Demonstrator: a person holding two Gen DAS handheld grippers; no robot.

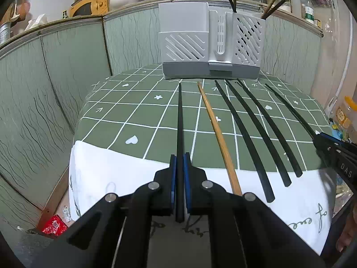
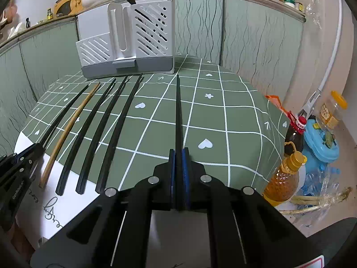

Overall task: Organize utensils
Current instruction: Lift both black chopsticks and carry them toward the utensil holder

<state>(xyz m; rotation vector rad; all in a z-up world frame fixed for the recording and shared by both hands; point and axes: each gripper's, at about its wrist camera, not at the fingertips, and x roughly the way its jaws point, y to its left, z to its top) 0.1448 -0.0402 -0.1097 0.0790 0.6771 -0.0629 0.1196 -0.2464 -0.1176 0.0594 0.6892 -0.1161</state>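
My left gripper (image 1: 179,156) is shut on a black chopstick (image 1: 179,116) that points at the white and grey utensil holder (image 1: 212,40). My right gripper (image 2: 177,151) is shut on another black chopstick (image 2: 177,111). Between them on the green checked tablecloth (image 1: 138,120) lie a wooden chopstick (image 1: 217,134) and three black chopsticks (image 1: 247,138), side by side. In the left wrist view the right gripper (image 1: 318,137) is at the right edge. In the right wrist view the left gripper (image 2: 39,146) is at the left edge. A few chopsticks stand in the holder's (image 2: 127,40) right compartment.
Green panel walls (image 1: 67,78) close in behind and to the left of the small table. Right of the table stand an oil bottle (image 2: 285,178), a dark bottle (image 2: 294,134) and a blue container (image 2: 321,143). A white cloth (image 1: 111,174) covers the near edge.
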